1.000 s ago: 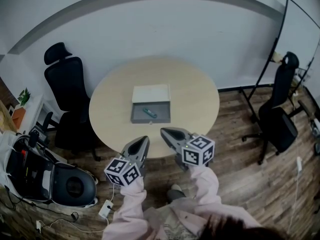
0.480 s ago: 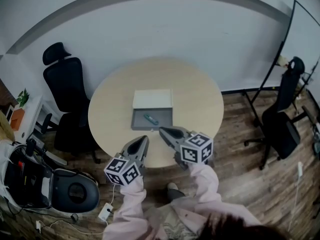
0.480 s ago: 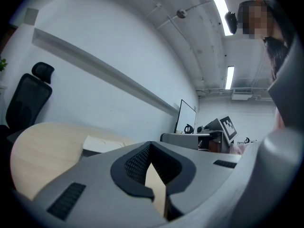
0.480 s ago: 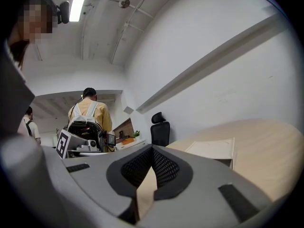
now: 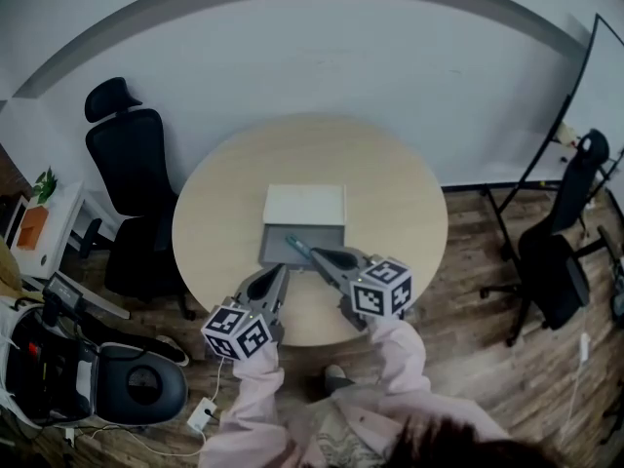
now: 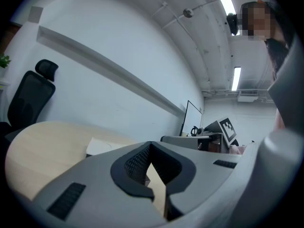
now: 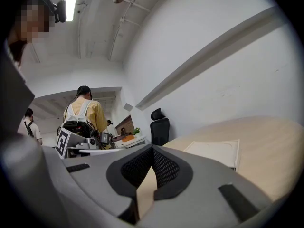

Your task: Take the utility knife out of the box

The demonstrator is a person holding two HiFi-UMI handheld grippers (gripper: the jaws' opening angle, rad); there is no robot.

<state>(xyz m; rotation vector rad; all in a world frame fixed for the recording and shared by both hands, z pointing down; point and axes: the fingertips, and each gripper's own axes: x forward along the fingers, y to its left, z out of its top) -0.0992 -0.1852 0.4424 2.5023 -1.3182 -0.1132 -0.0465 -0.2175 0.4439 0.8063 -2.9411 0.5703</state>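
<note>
head view: the open box (image 5: 276, 253) sits mid surface (image 5: 214, 213), its pale lid (image 5: 304, 205) folded back on the far side so the tray is free from above. the teal utility knife (image 5: 294, 246) lies in the tray, untouched. left gripper (image 5: 282, 272) and right gripper (image 5: 314, 255) both point level at the box. the right tip is at the tray's near wall, just beside the knife. i judge this is the approach, with the right gripper leading for the pick.

left gripper view: my jaws meet at the tips with nothing between them, only bare surface showing through the gap. the lid is ahead; the knife is not visible.

right gripper view: jaws pressed together, empty. they must spread before any grasp. the lid lies ahead to the right, and the tray's inside is hidden from this low angle.

vs one second ago: both grippers were at the surface's near edge, well apart from the box; now both are over the surface at the box. the knife has not moved.
</note>
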